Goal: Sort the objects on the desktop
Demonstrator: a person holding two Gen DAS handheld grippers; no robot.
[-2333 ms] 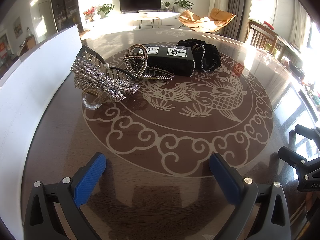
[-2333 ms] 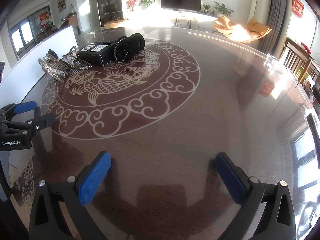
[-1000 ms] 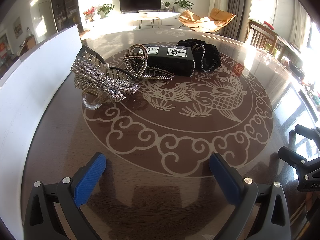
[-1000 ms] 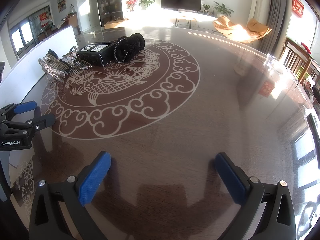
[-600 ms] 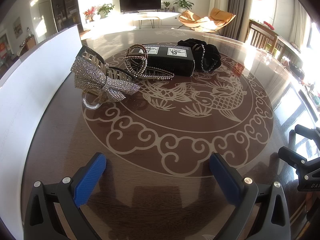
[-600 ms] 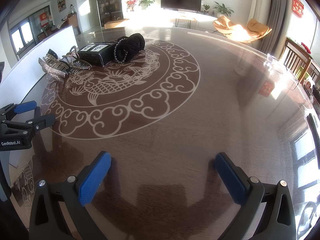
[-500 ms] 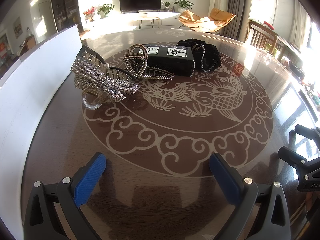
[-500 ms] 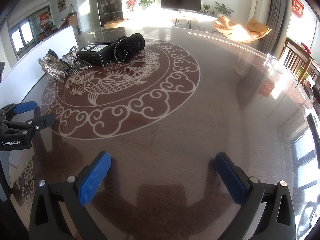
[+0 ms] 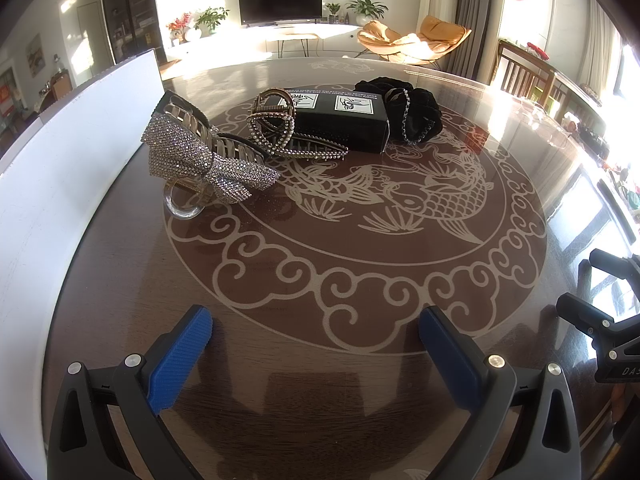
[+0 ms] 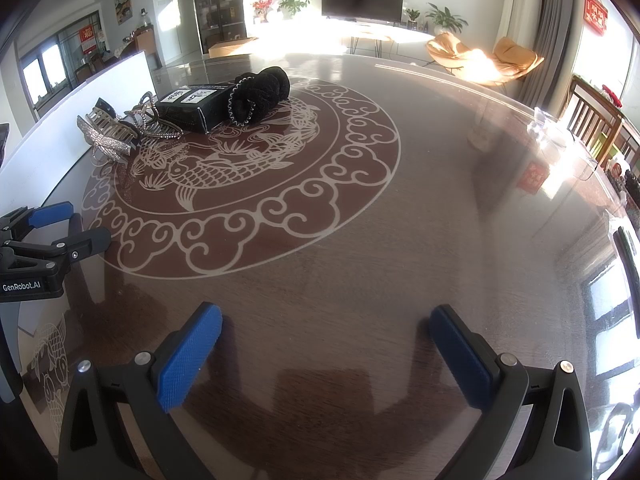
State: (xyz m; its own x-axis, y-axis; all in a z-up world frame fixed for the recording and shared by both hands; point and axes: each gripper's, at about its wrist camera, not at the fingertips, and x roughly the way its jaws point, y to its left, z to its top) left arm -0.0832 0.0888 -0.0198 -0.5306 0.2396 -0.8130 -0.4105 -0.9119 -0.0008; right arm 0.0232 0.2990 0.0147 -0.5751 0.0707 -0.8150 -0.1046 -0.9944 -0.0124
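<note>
Item group, far left part of the counter (image 9: 520, 152), on the edge of its round fish-and-cloud inlay:

1. Rhinestone bow hair claw (image 9: 200, 160), silver, with clear comb teeth and a clear ring at its near end; nearest the white board (image 9: 60, 168) that stands along the counter's left side.
2. Beaded hair claw (image 9: 280, 128), bronze-toned with pearl and crystal trim; just right of the bow claw, leaning against the box behind it.
3. Black box (image 9: 344, 124), oblong, two white labels on top; lies flat, touching the beaded claw on one side and the scrunchie on the other.
4. Black scrunchie (image 9: 412, 112), velvet-like, edged with a bead chain; at the right end of the row, against the box.

The same four show as a row in the right wrist view, the box (image 10: 192, 108) and scrunchie (image 10: 260, 92) closest to centre.

Left gripper (image 9: 316, 332): blue-padded fingers spread wide, nothing between them, low over bare counter well short of the items.

Right gripper (image 10: 326, 328): fingers likewise wide apart and empty, over plain wood grain to the right of the inlay, well apart from all four items
</note>
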